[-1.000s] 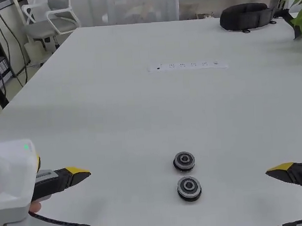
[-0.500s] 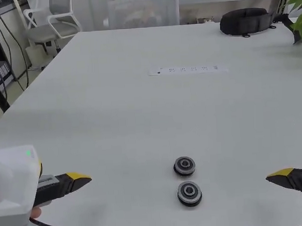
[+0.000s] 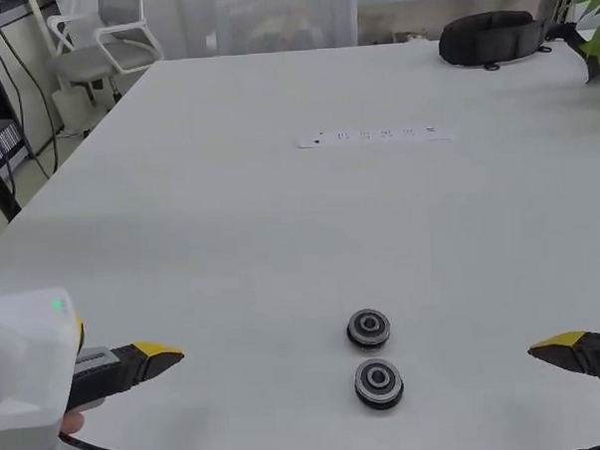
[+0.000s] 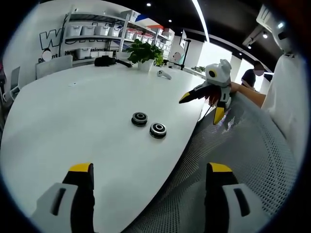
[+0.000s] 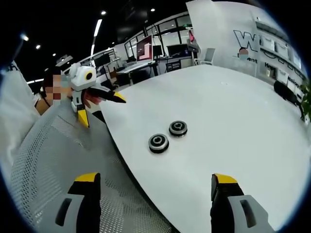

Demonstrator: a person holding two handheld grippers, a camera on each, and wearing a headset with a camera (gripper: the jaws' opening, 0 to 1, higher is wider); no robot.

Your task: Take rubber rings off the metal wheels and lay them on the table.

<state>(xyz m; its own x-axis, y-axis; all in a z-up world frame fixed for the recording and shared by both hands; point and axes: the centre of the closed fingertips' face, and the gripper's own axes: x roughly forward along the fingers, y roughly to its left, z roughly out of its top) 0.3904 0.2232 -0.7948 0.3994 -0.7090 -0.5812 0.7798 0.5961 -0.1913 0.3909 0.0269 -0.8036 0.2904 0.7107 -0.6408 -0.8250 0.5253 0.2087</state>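
Near the front edge of the worktop (image 3: pixel 280 216) lie the far wheel (image 3: pixel 368 328) and near wheel (image 3: pixel 379 382), just beside each other, dark rings (image 3: pixel 360 385) on. Left gripper (image 4: pixel 149 167) and right gripper (image 5: pixel 155 177) flank them, well apart, fingers (image 4: pixel 80 170) spread wide, empty.

My left gripper (image 4: pixel 149 167) has black jaws capped in yellow, set on grey blocks with a slot in each. In the head view its body is a rounded white casing with a small green light (image 3: pixel 54 304). My right gripper (image 5: pixel 156 178) is the same make, with black jaws, yellow tips and a white body, and the person carrying both wears a white top (image 4: pixel 291 92).
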